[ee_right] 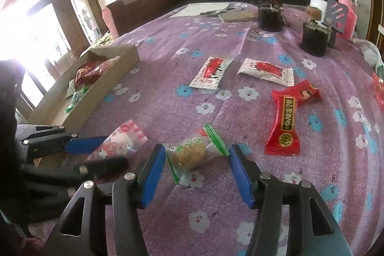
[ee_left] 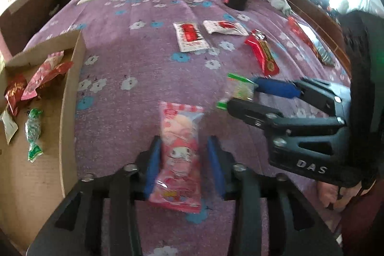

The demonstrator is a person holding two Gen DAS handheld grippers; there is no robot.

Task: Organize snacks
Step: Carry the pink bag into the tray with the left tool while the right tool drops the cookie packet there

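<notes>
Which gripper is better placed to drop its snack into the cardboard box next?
Left, probably. The left gripper straddles the pink packet, beside the cardboard box. The right gripper straddles the green-edged snack, farther away.

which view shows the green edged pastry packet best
The right wrist view: the green-edged pastry packet lies close and sharp between the right gripper and its open fingers, the round pastry visible. The left wrist view shows it small, blurred and partly hidden behind that gripper.

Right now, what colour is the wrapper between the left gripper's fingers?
Pink, with a cartoon character; the pink snack packet shows best in the left wrist view.
</notes>
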